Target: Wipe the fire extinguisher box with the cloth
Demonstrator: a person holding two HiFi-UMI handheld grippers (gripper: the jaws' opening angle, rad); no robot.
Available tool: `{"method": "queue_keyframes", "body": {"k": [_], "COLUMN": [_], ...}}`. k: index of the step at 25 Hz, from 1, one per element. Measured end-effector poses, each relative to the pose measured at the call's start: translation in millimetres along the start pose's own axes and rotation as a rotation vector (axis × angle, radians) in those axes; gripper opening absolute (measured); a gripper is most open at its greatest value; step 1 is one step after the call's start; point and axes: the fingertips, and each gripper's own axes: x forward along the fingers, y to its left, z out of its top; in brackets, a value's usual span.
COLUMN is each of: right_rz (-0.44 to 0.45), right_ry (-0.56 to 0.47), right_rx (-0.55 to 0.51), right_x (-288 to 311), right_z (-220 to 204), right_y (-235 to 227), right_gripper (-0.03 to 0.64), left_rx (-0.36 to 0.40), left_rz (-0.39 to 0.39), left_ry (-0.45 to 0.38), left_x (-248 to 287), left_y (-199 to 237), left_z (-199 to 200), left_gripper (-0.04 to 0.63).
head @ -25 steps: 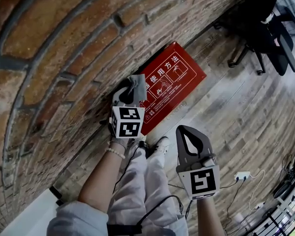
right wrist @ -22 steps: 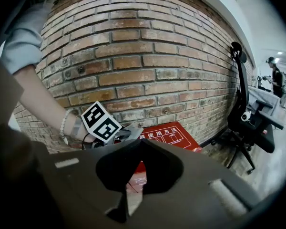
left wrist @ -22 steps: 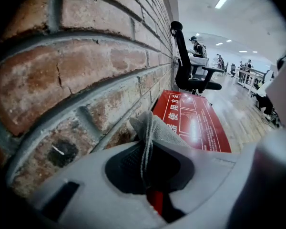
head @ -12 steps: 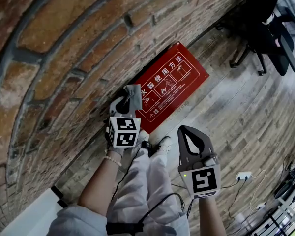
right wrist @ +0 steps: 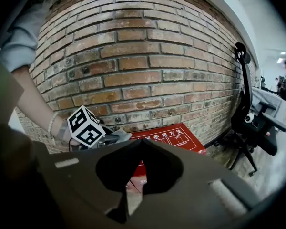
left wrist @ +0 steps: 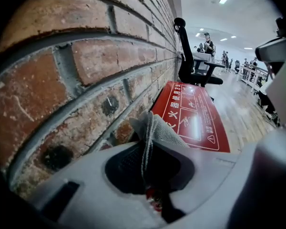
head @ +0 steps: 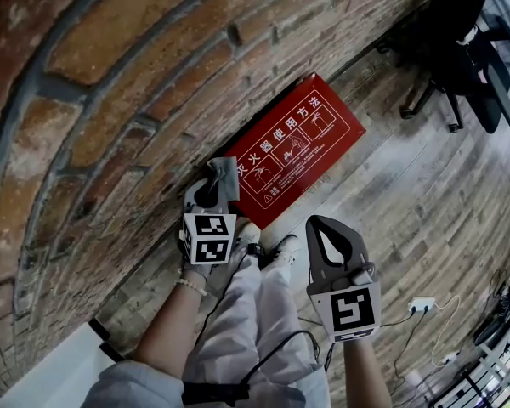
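Left gripper (head: 214, 184) pinches a grey cloth (head: 225, 170) by its bunched fold, just beside the near end of the red box (head: 297, 143) against a brick wall (head: 110, 100). Soft and light, the cloth should drape easily. Right gripper (head: 325, 228) hangs pressed together, empty.

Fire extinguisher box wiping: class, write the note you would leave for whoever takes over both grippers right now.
Left gripper: fingers shut on the grey cloth, held at the near end of the red fire extinguisher box. Whether the cloth touches the box cannot be told.
Right gripper: shut, empty, off to the side above the floor.
The box sits against the brick wall.
Done: cloth is in the gripper and at the box.
Left: wipe along the red top. Nothing shows how much is already clean.
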Motion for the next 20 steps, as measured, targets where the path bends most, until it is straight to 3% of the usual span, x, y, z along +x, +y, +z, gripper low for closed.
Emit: {"method": "queue_keyframes", "body": {"k": [10, 20], "right_rz": [0.001, -0.032], "right_ry": [-0.004, -0.012], "right_rx": [-0.007, 0.029], "right_x": [-4.2, -17.8], "right_z": [-1.6, -8.3], "right_y": [-2.2, -19.4], "right_gripper": [0.011, 0.011], "left_rx": [-0.019, -0.059], "left_rz": [-0.011, -0.115], "left_ry": [-0.011, -0.153], "left_x": [-5.1, -44.3], "left_y": [0.2, -40.1], "left_z": [0.7, 60.0], "left_gripper": [0.012, 0.012]}}
